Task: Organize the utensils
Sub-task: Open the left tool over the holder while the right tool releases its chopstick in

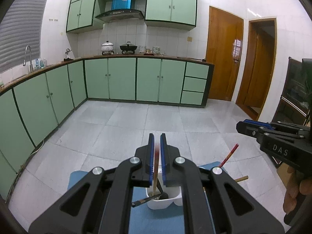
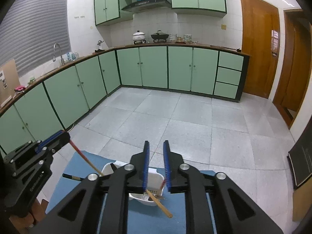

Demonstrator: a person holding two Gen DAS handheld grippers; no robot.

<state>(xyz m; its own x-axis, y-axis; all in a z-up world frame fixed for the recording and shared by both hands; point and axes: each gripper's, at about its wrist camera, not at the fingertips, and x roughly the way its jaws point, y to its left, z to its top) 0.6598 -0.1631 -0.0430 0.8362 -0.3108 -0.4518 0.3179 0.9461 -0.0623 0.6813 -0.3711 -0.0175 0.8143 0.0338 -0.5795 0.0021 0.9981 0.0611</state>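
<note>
our left gripper is clamped on the red end of a chopstick, whose pale lower end reaches down into the white holder on the blue mat. from the right wrist view we see the same chopstick slanting from the left gripper down to the near-left rim of the holder. our right gripper hangs above the holder with its jaws parted and nothing between them.

we judge the step in hand to be seating this chopstick in the holder. to do it well we keep the stick's tip inside the compartment, bring it more upright, then let go only once its lower end rests on the bottom, so it doesn't tip out over the rim.

a second chopstick lies tilted across the holder with its pale end hanging out toward us, and a dark-handled utensil sticks out over the rim. we should lower ours without knocking either. the right gripper looks placed to tidy the leaning one afterwards.
</note>
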